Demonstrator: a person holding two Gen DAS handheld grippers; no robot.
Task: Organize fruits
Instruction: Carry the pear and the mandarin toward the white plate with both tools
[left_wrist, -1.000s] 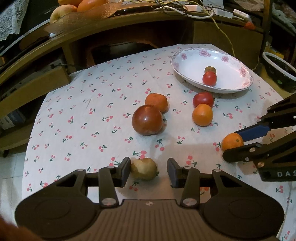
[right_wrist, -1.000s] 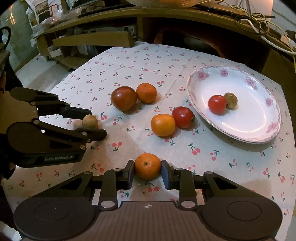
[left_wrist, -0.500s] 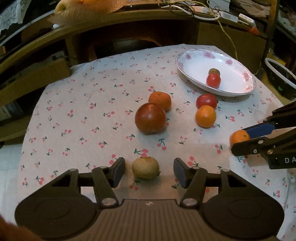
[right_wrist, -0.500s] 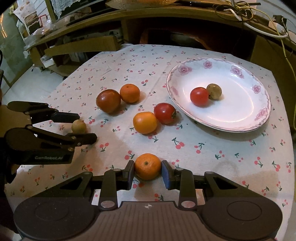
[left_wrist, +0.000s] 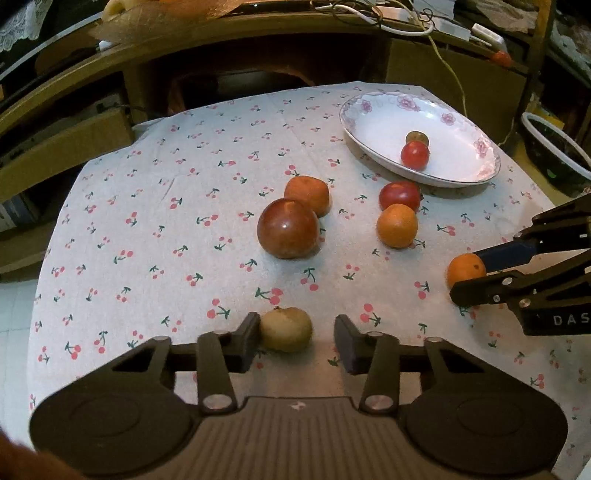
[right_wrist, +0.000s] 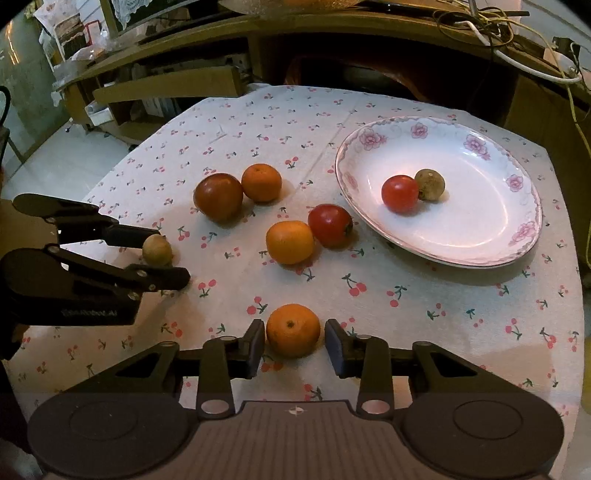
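Note:
My left gripper (left_wrist: 297, 338) is open around a small tan fruit (left_wrist: 286, 328) that lies on the cloth; its left finger touches it. It also shows in the right wrist view (right_wrist: 157, 250). My right gripper (right_wrist: 294, 341) stands open around an orange (right_wrist: 293, 329) resting on the cloth, with small gaps at both sides. A flowered white plate (right_wrist: 480, 236) holds a small red tomato (right_wrist: 399, 193) and a brown fruit (right_wrist: 429, 184). Loose on the cloth are a dark red fruit (right_wrist: 218, 196), an orange (right_wrist: 261, 182), another orange (right_wrist: 290, 242) and a red tomato (right_wrist: 330, 225).
The cherry-print cloth (left_wrist: 147, 229) covers a small table with drop-offs at left and front. A wooden desk (left_wrist: 236, 44) with cables stands behind. A dark basin (left_wrist: 554, 147) sits off the right edge.
Both grippers have drawn back and lifted slightly. The right gripper's fingers have parted a little from the orange. The left gripper has shifted right, so its left finger now touches the tan fruit.

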